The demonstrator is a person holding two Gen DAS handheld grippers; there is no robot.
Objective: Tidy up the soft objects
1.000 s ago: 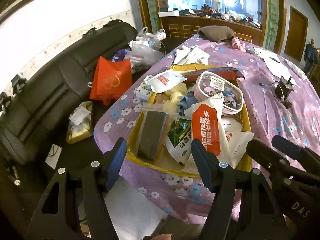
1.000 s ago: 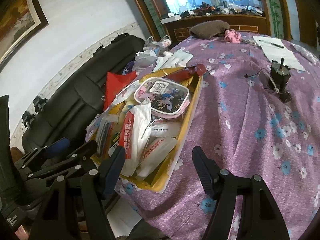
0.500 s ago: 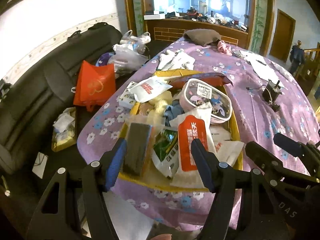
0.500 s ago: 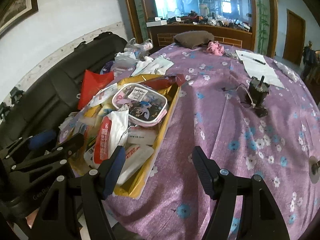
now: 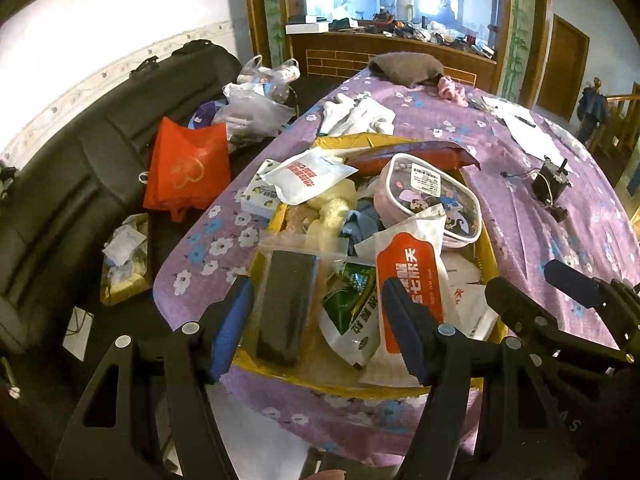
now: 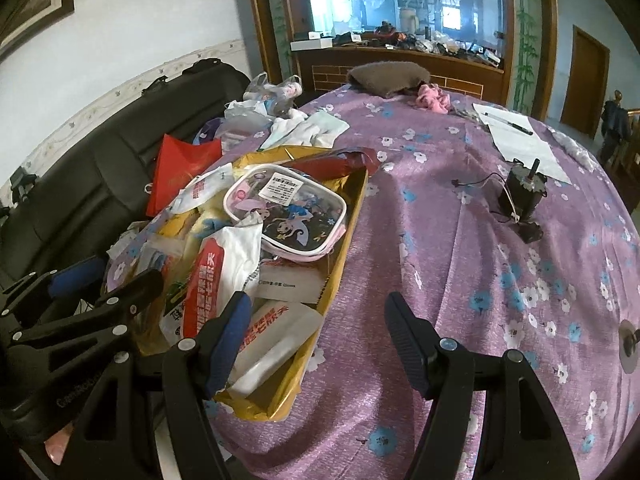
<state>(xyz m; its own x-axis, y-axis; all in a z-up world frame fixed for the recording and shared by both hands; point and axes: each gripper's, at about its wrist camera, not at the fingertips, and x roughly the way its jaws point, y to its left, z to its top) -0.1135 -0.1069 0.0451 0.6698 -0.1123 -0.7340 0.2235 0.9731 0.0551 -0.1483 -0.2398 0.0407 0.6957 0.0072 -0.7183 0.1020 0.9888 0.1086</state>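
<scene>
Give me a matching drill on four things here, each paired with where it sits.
1. brown folded towel
2. black motor with wires
3. cartoon-printed clear zip pouch
4. red shopping bag

a. on black sofa
b. in gold tray
c. table's far edge
d. on bare tablecloth, right of tray

Pairs: 1-c, 2-d, 3-b, 4-a

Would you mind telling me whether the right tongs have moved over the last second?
Yes. The right tongs have swung right: the gold tray has slid leftward in their view, and more purple tablecloth shows.
</scene>
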